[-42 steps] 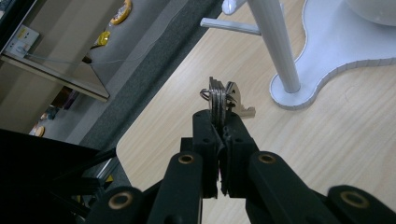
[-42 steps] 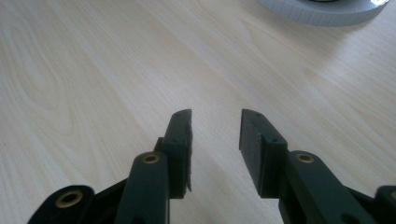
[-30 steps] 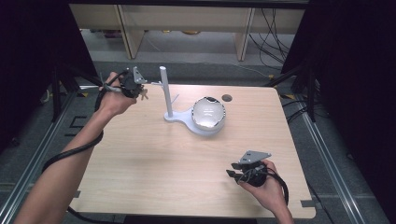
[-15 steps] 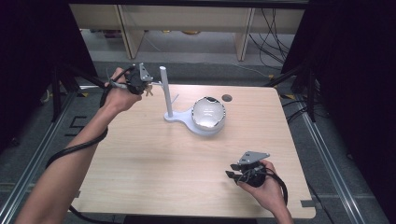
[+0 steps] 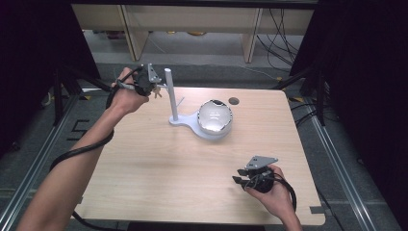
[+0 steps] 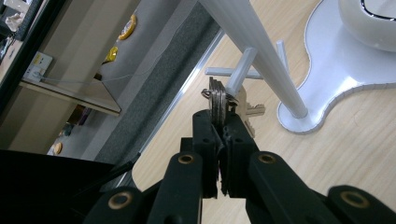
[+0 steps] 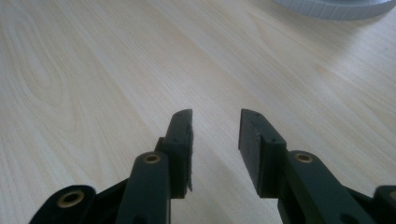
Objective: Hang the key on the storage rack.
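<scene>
Left gripper (image 5: 153, 88) raised at the table's (image 5: 159, 163) far left corner, jaws clamped on a bunch of keys (image 6: 219, 98). Keys pinched flat between the pads, ring end poking out past the tips, one brass key hanging beside them. Keys right at the tip of a short peg (image 6: 239, 70) jutting from the white post (image 5: 170, 94), seemingly touching it. Post upright on a white base (image 6: 336, 79), with a white bowl (image 5: 215, 117) on the same base, just to the right. Right gripper (image 5: 242, 176) low over the near right part of the table, well apart from the stand, jaws parted, nothing between them, bare wood underneath.
</scene>
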{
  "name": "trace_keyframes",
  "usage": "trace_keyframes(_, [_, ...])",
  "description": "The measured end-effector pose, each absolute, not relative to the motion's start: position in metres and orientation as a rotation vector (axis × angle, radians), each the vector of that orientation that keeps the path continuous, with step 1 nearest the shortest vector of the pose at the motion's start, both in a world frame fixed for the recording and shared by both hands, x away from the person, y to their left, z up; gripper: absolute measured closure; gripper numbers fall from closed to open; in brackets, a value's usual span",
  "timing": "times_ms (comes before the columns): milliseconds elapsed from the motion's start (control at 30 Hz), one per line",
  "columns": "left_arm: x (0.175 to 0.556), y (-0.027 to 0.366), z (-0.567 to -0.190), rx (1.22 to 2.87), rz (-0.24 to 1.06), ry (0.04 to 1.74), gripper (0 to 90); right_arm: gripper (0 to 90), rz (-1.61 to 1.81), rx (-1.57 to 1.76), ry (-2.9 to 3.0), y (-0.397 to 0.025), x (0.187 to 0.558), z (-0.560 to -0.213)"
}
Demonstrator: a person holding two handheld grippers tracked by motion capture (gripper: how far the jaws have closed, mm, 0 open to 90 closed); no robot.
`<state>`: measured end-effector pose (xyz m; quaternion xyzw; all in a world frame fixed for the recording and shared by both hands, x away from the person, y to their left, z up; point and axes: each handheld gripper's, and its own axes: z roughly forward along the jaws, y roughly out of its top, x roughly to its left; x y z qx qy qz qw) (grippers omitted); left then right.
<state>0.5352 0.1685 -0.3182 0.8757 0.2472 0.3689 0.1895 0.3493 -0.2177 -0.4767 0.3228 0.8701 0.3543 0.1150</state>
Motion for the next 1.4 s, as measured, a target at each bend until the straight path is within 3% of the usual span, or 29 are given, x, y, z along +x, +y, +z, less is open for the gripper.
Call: trace_keyframes(1400, [0.5407, 0.1588, -0.3161, 2.537, 1.079, 0.615, 85.2, 65.4, 1.034, 0.935, 2.562, -0.2172, 0.3506, -0.4809])
